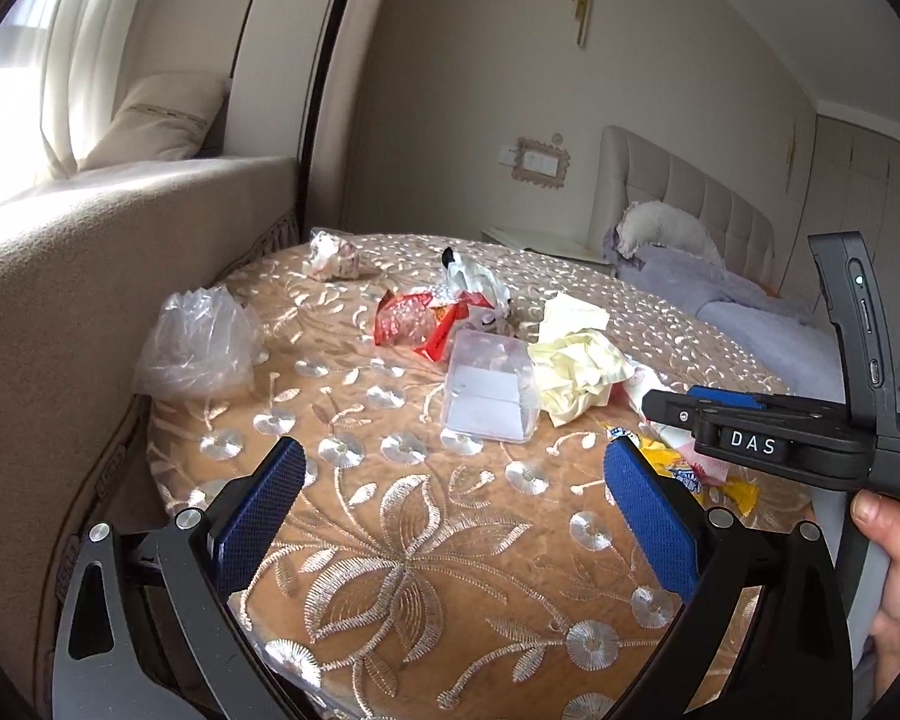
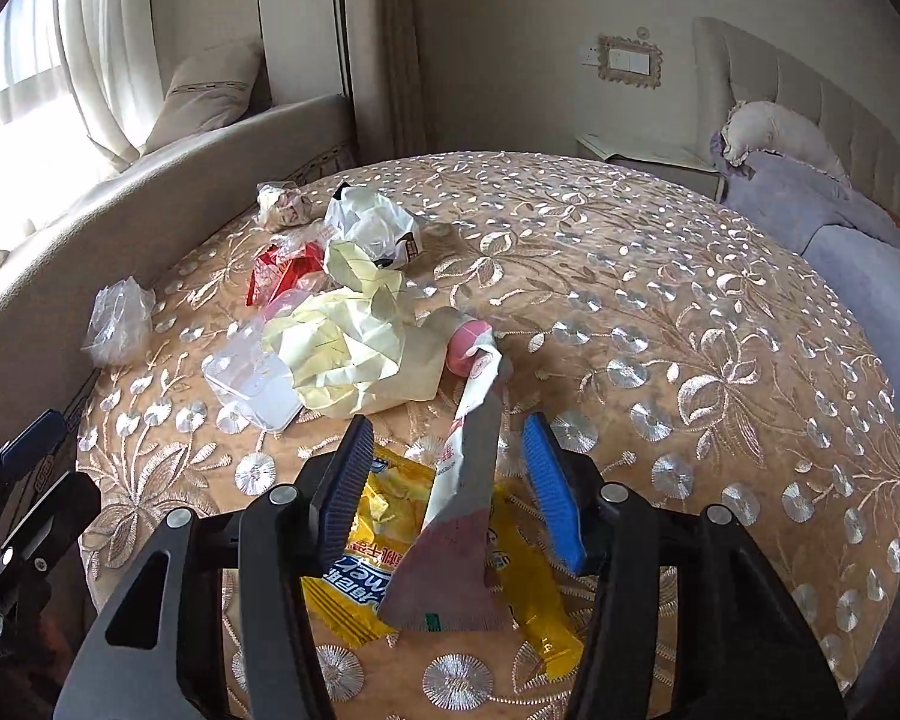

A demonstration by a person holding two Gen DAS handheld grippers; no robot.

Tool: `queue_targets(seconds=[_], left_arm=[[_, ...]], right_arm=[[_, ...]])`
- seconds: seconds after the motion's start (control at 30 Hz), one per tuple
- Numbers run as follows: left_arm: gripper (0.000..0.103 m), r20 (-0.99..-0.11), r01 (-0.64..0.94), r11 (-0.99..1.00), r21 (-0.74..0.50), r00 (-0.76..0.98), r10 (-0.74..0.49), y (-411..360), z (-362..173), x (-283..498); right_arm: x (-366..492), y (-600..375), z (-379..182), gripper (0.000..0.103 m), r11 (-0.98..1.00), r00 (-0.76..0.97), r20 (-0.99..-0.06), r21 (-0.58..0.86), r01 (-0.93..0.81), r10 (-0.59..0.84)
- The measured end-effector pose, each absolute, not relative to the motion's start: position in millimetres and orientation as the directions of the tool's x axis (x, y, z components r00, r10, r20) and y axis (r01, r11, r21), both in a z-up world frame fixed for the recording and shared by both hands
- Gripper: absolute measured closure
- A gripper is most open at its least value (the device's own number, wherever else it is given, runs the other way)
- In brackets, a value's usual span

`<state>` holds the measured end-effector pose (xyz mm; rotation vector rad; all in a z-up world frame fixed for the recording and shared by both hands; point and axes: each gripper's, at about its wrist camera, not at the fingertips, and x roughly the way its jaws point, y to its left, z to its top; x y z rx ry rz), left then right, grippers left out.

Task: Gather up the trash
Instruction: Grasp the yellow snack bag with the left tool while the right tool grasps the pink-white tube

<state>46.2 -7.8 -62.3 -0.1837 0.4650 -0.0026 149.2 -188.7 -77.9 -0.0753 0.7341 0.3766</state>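
Trash lies on a round table with an embroidered tan cloth. There is a clear plastic box, crumpled pale yellow paper, a red wrapper, a white crumpled bag, a paper ball and a clear plastic bag. My left gripper is open and empty above the near table edge. My right gripper is open, its fingers on either side of a squeezed white and pink tube that lies on a yellow wrapper. The right gripper also shows in the left wrist view.
A beige sofa back curves close along the table's left side. A bed with a purple blanket and a nightstand stand beyond the table to the right. The right half of the tablecloth holds no items.
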Motion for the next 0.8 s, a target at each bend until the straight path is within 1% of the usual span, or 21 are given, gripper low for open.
queue_targets(seconds=[0.03, 0.07, 0.13, 0.17, 0.2, 0.4, 0.57, 0.8], left_arm=[[0.005, -0.446, -0.037, 0.983, -0.177, 0.894, -0.047, -7.9, -62.9, 47.5], [0.005, -0.448, -0.035, 0.983, -0.179, 0.893, -0.050, -7.6, -63.7, 49.1], [0.005, -0.454, -0.028, 0.982, -0.184, 0.889, -0.060, -7.9, -65.1, 52.0], [0.005, -0.456, -0.024, 0.982, -0.188, 0.888, -0.065, -8.2, -65.7, 53.0], [0.005, -0.457, -0.021, 0.981, -0.191, 0.887, -0.070, -8.9, -65.8, 53.8], [0.005, -0.467, 0.017, 0.981, -0.192, 0.878, -0.106, -18.8, -65.3, 56.7], [0.005, -0.482, 0.066, 0.982, -0.180, 0.864, -0.146, -39.9, -62.2, 64.3], [0.005, -0.534, 0.156, 0.971, -0.180, 0.813, -0.230, -78.4, -68.3, 82.9]], right_arm=[[152.8, -187.2, -80.6, 0.061, 0.930, 0.667, -0.679, 0.066, -0.360, 0.307], [157.1, -185.5, -83.4, 0.066, 0.931, 0.652, -0.695, 0.069, -0.360, 0.304], [162.4, -184.0, -89.2, 0.069, 0.929, 0.623, -0.721, 0.078, -0.362, 0.303], [164.3, -184.4, -90.8, 0.076, 0.926, 0.610, -0.727, 0.093, -0.365, 0.314], [165.5, -185.7, -90.9, 0.090, 0.926, 0.608, -0.727, 0.102, -0.363, 0.319], [156.2, -195.1, -78.1, 0.096, 0.928, 0.655, -0.682, 0.098, -0.359, 0.326], [141.8, -203.1, -69.2, 0.097, 0.927, 0.678, -0.661, 0.073, -0.368, 0.321], [118.9, -231.9, -54.8, 0.096, 0.929, 0.716, -0.609, 0.105, -0.355, 0.343]])
